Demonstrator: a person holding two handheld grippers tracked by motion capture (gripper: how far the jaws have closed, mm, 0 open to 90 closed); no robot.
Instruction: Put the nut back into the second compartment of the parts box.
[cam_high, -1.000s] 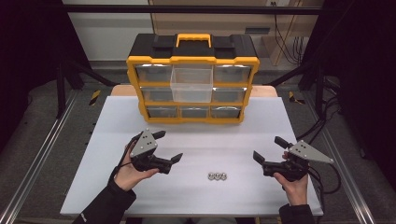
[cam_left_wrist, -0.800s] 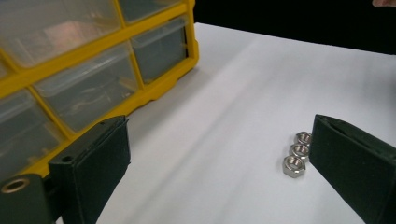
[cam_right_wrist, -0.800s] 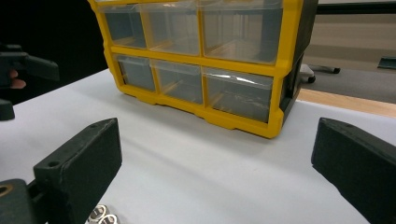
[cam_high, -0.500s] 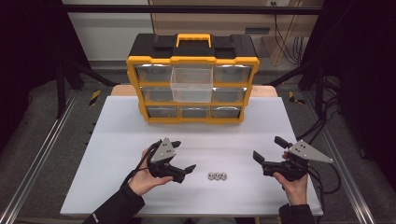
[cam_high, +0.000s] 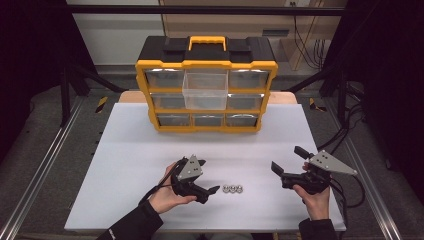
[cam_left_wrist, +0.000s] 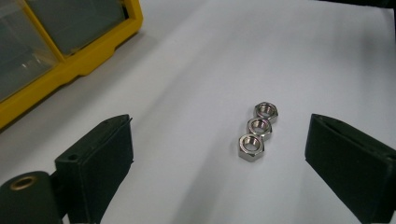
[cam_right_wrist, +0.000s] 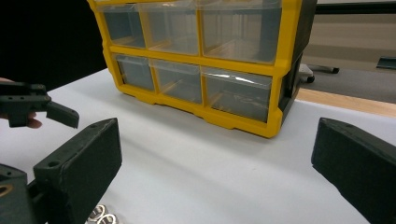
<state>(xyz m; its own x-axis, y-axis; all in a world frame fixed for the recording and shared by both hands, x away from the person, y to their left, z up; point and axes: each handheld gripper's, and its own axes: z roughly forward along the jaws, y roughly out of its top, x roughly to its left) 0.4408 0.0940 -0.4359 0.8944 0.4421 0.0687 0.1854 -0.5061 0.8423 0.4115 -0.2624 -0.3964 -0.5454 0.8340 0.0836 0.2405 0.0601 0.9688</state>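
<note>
So I am only starting: my left claw (cam_left_wrist: 219, 163), jaws spread wide, is lining up on the three nuts (cam_left_wrist: 258, 131) lying untouched just ahead between them, while my right claw (cam_high: 290, 167) is waiting wide, off to the side.

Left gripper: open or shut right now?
Open. In its own view the left gripper has both black jaws spread wide, with the three hex nuts lying on the table between them, untouched.
</note>
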